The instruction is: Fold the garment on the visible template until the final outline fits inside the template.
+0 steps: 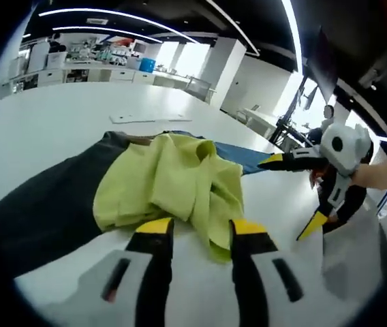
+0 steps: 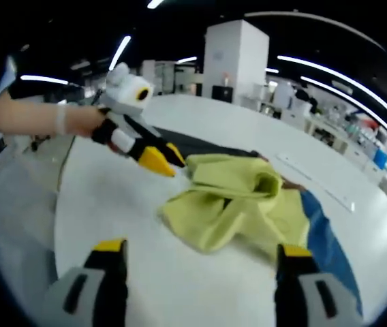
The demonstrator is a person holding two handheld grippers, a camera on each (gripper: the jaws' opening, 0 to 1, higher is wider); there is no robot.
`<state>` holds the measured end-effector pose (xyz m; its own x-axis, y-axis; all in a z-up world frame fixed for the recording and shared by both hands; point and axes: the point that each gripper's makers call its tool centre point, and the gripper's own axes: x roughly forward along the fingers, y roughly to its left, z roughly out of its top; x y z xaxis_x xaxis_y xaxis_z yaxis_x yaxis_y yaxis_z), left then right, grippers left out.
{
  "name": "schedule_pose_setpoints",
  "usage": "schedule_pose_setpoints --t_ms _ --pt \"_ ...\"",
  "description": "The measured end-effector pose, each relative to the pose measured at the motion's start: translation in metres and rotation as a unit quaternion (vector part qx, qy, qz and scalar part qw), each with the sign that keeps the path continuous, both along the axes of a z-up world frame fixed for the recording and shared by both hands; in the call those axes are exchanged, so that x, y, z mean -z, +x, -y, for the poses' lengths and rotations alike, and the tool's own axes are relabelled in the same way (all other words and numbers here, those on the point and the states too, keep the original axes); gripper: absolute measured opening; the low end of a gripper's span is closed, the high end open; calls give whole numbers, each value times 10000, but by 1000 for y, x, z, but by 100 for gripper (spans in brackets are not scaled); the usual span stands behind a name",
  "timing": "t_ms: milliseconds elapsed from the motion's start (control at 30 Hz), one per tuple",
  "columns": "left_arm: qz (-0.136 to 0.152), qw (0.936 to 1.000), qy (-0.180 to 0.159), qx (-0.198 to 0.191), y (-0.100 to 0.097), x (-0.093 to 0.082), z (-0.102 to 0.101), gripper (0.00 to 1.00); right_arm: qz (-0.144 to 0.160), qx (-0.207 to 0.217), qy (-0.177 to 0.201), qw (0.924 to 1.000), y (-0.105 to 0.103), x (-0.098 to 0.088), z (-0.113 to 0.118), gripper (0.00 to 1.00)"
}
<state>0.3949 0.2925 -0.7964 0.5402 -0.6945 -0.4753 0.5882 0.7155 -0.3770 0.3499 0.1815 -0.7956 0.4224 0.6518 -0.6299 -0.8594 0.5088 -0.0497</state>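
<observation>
A crumpled yellow-green garment [image 1: 173, 180] [image 2: 238, 197] lies on a dark template sheet [image 1: 50, 204] [image 2: 207, 144] on the white table. My left gripper [image 1: 202, 226] is open at the garment's near edge, and a hanging fold of the cloth lies between its yellow tips. Seen from the right gripper view, the left gripper [image 2: 165, 158] sits at the garment's far left corner, held by a person's hand. My right gripper [image 2: 201, 249] stands wide open just short of the garment, with bare table between its jaws. It appears in the left gripper view as the right gripper [image 1: 290, 195], beside the cloth.
A blue sheet [image 1: 244, 155] [image 2: 323, 238] pokes out from under the garment's far side. A flat white strip [image 1: 149, 117] lies further back on the white table [image 1: 57, 122]. Desks, shelves and a white pillar [image 2: 231, 58] stand beyond it.
</observation>
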Motion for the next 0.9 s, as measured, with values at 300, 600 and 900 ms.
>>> schedule_pose_setpoints --t_ms 300,600,900 --pt "-491 9978 -159 -414 14 21 0 20 -77 51 80 9999 -5 3 -1 87" --pt "-610 9941 -443 -783 22 19 1 10 -128 25 109 9999 -7 4 -6 83" --pt "-654 9927 -541 -860 20 19 -1 0 -200 -105 108 9997 -9 7 -19 79"
